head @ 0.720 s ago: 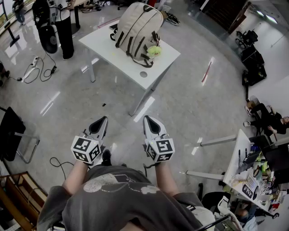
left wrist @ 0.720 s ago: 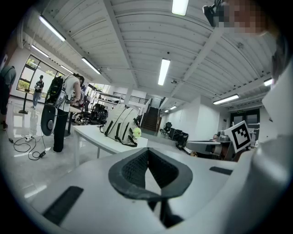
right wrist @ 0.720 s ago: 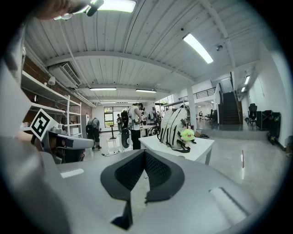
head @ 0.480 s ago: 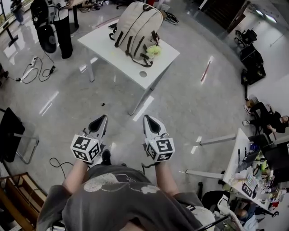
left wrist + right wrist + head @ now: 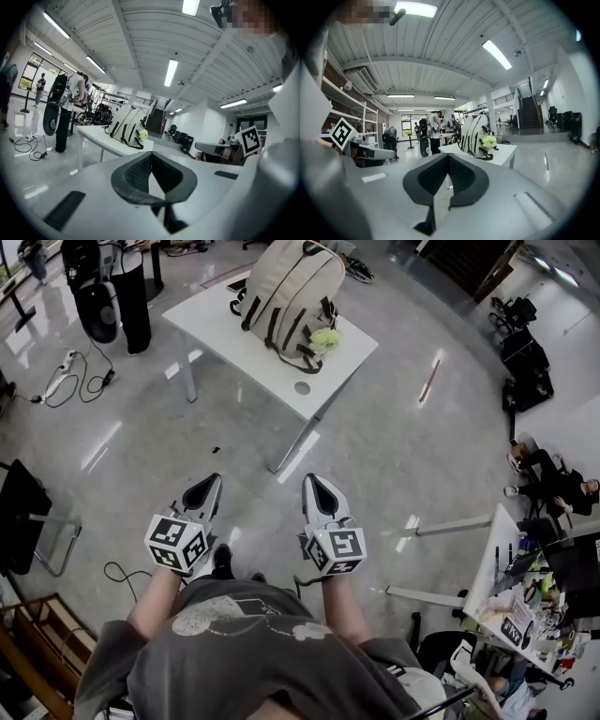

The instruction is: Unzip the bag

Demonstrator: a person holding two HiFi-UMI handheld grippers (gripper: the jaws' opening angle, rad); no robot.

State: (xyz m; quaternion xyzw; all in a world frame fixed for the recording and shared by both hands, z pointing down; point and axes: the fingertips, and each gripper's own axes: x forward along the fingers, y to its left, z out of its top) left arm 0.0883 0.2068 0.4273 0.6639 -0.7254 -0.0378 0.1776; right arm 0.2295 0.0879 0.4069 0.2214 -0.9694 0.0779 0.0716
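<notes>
Left gripper [image 5: 208, 491]: lower centre-left of the head view, above the floor [image 5: 375, 456]; jaws closed tip to tip, nothing between them.
Worktop [image 5: 262, 362]: white, upper centre of the frame.
Bag [image 5: 286, 287]: beige with dark straps, on the worktop at top centre; well apart from both grippers.
Charm [image 5: 324, 340]: yellow-green, at the bag's lower right edge.
Right gripper [image 5: 317, 491]: lower centre, beside the left gripper; jaws closed, empty.
</notes>
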